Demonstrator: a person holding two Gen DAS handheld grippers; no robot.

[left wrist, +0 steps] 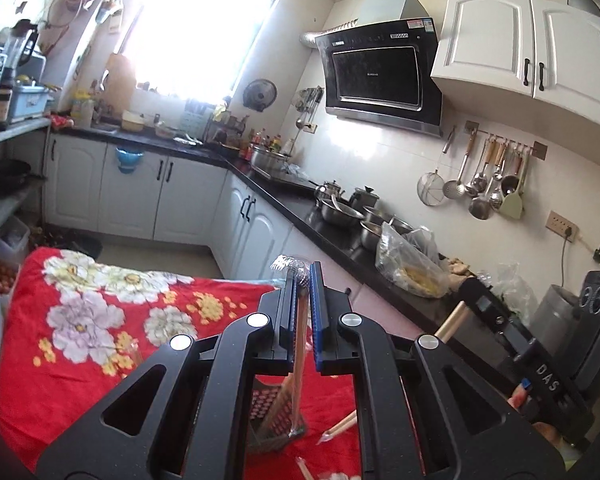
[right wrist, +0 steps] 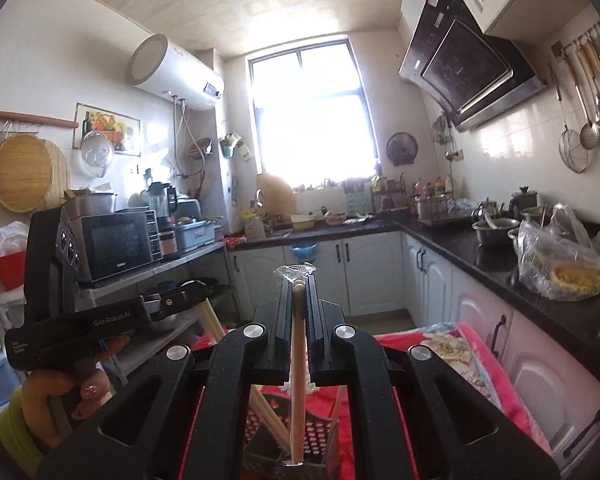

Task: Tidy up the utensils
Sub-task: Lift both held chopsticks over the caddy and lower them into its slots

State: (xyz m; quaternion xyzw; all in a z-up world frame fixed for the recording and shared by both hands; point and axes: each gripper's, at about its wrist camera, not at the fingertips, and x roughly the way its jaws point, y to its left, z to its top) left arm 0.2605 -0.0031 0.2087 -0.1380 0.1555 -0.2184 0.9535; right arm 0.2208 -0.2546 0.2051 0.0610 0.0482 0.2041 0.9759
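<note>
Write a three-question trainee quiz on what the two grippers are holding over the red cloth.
1. True or false: the left gripper is shut on a wrapped chopstick pair.
2. What does the right gripper hold? A) a metal ladle B) a wrapped chopstick pair C) nothing
3. Fill in: below both grippers, on the red floral cloth, stands a dark perforated ______ with chopsticks leaning in it.

Key
1. True; the jaws are closed on it, with the clear wrapper sticking out past the tips.
2. B
3. utensil holder
</note>
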